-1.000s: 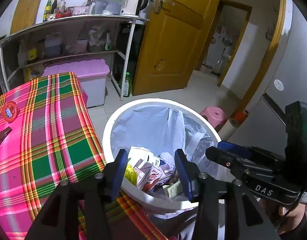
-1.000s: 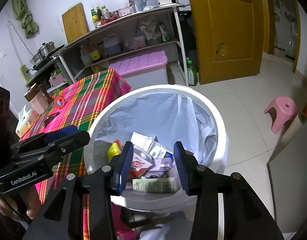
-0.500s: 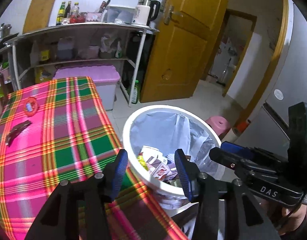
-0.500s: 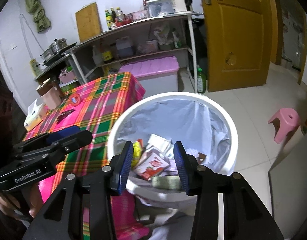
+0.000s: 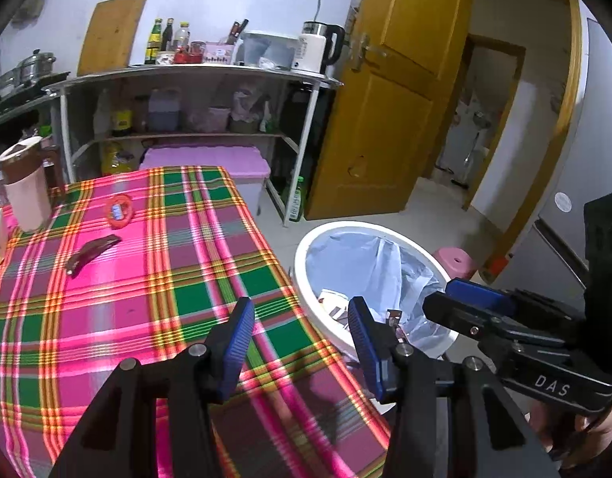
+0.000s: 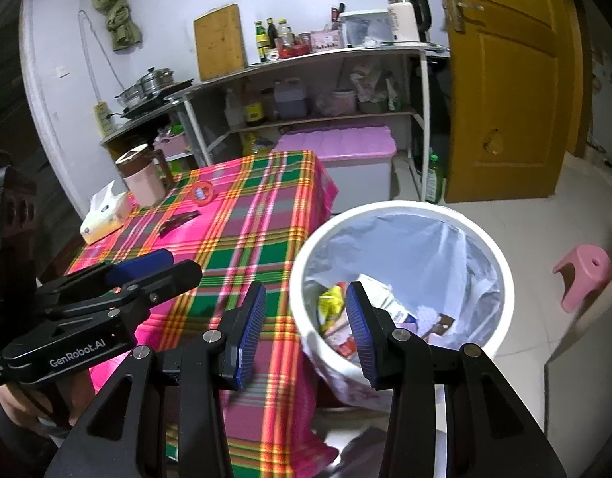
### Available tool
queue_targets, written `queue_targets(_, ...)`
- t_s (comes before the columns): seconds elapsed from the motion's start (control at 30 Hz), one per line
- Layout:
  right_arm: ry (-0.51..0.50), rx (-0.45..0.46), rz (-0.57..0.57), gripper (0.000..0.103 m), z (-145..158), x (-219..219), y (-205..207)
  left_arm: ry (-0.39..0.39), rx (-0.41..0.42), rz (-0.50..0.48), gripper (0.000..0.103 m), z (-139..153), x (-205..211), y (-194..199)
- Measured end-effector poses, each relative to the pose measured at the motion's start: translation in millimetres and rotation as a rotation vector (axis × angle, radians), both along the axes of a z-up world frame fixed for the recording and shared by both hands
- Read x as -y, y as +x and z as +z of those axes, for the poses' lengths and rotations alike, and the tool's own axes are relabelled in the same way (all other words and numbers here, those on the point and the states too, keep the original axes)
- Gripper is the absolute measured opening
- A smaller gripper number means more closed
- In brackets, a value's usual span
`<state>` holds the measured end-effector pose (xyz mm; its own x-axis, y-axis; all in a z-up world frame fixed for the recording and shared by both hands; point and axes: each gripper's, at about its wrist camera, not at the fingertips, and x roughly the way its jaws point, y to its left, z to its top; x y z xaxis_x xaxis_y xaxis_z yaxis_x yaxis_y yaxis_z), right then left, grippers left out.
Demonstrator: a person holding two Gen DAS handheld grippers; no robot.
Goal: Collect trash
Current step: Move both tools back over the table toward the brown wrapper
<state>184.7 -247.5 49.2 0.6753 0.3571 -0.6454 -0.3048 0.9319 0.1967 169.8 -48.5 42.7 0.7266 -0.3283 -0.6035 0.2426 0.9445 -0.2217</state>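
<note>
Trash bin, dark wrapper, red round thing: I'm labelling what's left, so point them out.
trash bin (image 6: 501, 263), right wrist view, white rim.
dark wrapper (image 5: 91, 254), left wrist view, its middle.
red round thing (image 5: 118, 211), left wrist view, its centre.

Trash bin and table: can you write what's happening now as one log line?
left tool: open, empty | right tool: open, empty | trash bin: wrappers inside | table: dark wrapper left

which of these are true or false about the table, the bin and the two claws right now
1. Both claws are empty. True: left claw and right claw hold nothing.
2. The white bin is empty. False: wrappers and cartons lie in its liner.
3. A dark wrapper lies on the plaid tablecloth. True.
4. The pink stool stands on the table. False: it is on the floor.
5. The yellow door has no handle. False: a metal handle shows.
</note>
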Motion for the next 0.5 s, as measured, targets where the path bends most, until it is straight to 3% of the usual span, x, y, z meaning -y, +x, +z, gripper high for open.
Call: queue_targets(0.5,-0.003,0.025,0.08,0.043,10.3,-36.8,-15.0,0.002,0.029,0.078,0.049,10.3,-37.8,-28.5)
